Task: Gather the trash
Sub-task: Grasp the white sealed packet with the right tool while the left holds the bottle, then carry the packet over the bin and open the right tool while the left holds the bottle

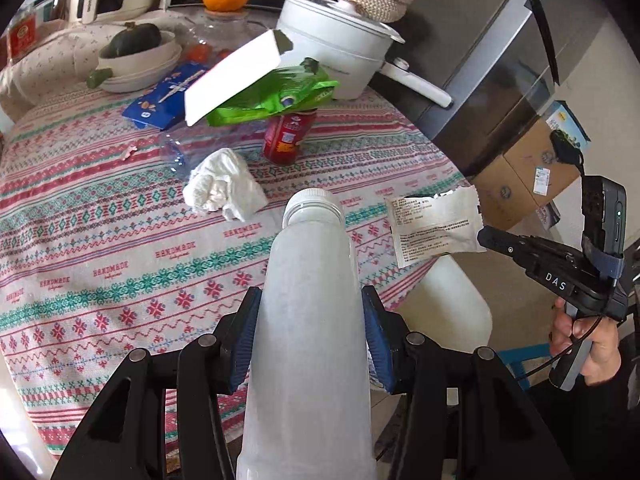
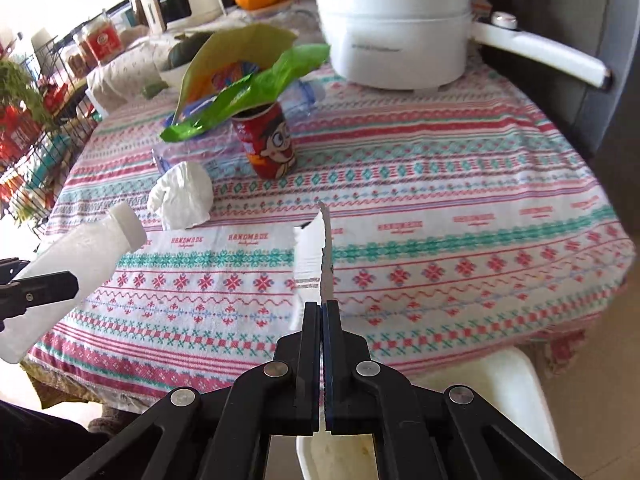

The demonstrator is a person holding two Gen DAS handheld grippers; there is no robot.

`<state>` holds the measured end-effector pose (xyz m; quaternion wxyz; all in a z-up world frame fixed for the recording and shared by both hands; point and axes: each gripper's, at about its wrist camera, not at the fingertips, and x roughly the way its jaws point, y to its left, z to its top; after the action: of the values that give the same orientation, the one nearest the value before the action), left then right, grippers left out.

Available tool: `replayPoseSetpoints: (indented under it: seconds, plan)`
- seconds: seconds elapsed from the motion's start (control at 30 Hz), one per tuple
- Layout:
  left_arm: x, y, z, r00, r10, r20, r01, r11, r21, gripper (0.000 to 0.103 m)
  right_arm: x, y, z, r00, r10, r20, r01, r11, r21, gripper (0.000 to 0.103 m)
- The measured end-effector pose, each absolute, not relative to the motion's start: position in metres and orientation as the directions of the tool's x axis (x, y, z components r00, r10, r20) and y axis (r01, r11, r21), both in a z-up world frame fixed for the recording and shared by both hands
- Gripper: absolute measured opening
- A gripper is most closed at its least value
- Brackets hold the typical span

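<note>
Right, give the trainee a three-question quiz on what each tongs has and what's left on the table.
1. True or false: the left tongs grip a white bottle.
2. What do the right tongs pinch?
3. The green bag rests on: A) pot B) red can C) tissue

Key: 1 true. 2 a white wrapper. 3 B, the red can; the tissue lies apart, and the pot stands behind.
</note>
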<state>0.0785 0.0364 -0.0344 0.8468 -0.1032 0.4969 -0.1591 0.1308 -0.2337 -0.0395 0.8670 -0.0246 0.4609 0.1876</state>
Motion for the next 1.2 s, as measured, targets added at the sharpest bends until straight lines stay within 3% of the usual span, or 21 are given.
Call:
replayPoseSetpoints:
  seconds: [0.43, 0.97, 1.1, 1.17, 1.2]
  plan:
    - [0.07, -0.066, -0.037, 0.353, -0.478, -0.805, 0.386, 0.858, -0.34, 0.052, 0.072, -0.338, -0.025, 0.531, 0.179, -0.828, -0.12, 0.983, 0.136, 0.0]
    - [0.065, -0.135, -0.067, 0.266, -0.473, -0.84, 0.496, 0.814, -0.302, 0.052, 0.055, -0.39, -0.104, 0.281, 0.058, -0.958, 0.04, 0.997, 0.072, 0.0]
    - [0.066, -0.144, -0.073, 0.26, -0.468, -0.845, 0.507, 0.811, -0.293, 0.052, 0.055, -0.395, -0.109, 0.257, 0.069, -0.964, 0.061, 0.994, 0.088, 0.005]
    - [0.067, -0.151, -0.077, 0.256, -0.465, -0.847, 0.515, 0.807, -0.288, 0.052, 0.055, -0.399, -0.107, 0.26, 0.085, -0.962, 0.083, 0.99, 0.11, 0.023]
    - [0.068, -0.154, -0.08, 0.257, -0.465, -0.847, 0.522, 0.805, -0.284, 0.052, 0.054, -0.401, -0.104, 0.27, 0.091, -0.958, 0.095, 0.988, 0.121, 0.042]
